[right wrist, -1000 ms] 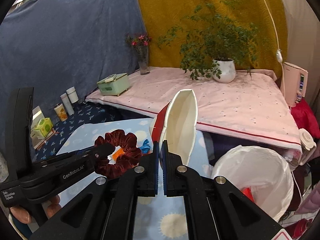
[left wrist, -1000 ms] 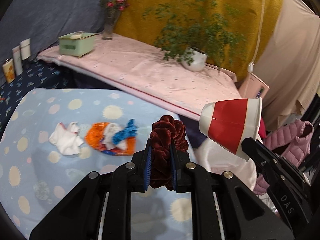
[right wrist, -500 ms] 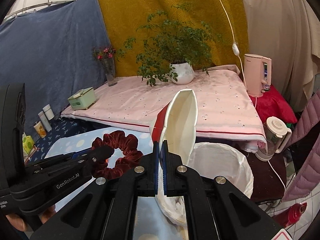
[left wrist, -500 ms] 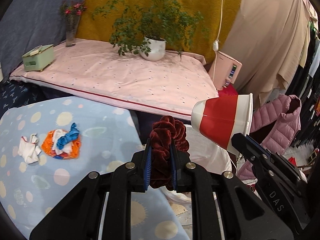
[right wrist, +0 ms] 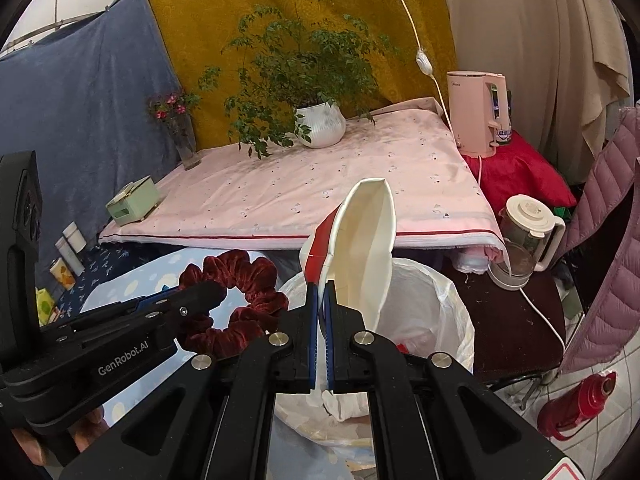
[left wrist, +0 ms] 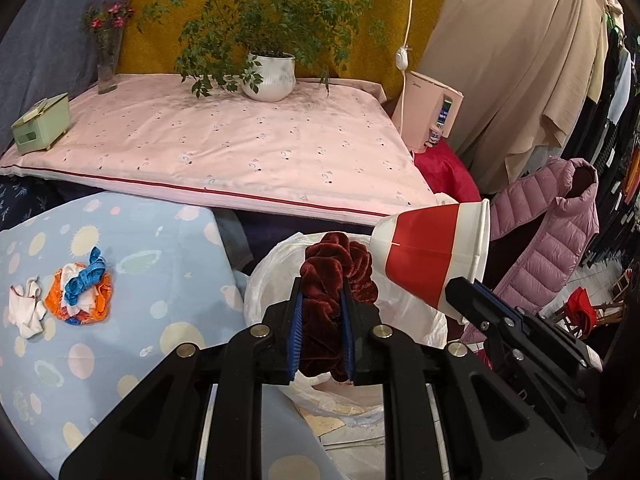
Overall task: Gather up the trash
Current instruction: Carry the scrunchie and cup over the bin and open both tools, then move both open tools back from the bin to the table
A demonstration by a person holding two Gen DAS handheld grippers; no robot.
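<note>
Writing: "GenRobot.AI" in white on the left gripper's [right wrist: 224,300] arm, read in the right wrist view; "DAS" faint on the right gripper's [left wrist: 464,292] arm in the left wrist view.
Left gripper [left wrist: 320,320]: clamped on 1 dark red velvet scrunchie [left wrist: 332,276], its blue pads pressing both sides.
Right gripper [right wrist: 320,320]: closed tight on the wall of 1 red-and-white paper cup [right wrist: 366,248], squashed flat, mouth pointing away from the claw.
Trash bin [right wrist: 424,300]: 1, lined with a white bag, just beyond and below both claws; scrunchie and cup hang over its rim.
Left on the blue dotted cloth [left wrist: 160,300]: 1 white crumpled tissue [left wrist: 26,308] and 1 orange-and-blue wad [left wrist: 82,292], well left of the left claw.
Only in right view: 1 clear jug kettle [right wrist: 524,240], 1 red flask [right wrist: 576,408], red scrap inside the bin.
Only in left view: the 2 scraps on the cloth.
Both views: 1 potted plant [left wrist: 268,80], 1 flower vase [left wrist: 106,64], 1 green box [left wrist: 40,124], 1 pink kettle [right wrist: 480,112].
</note>
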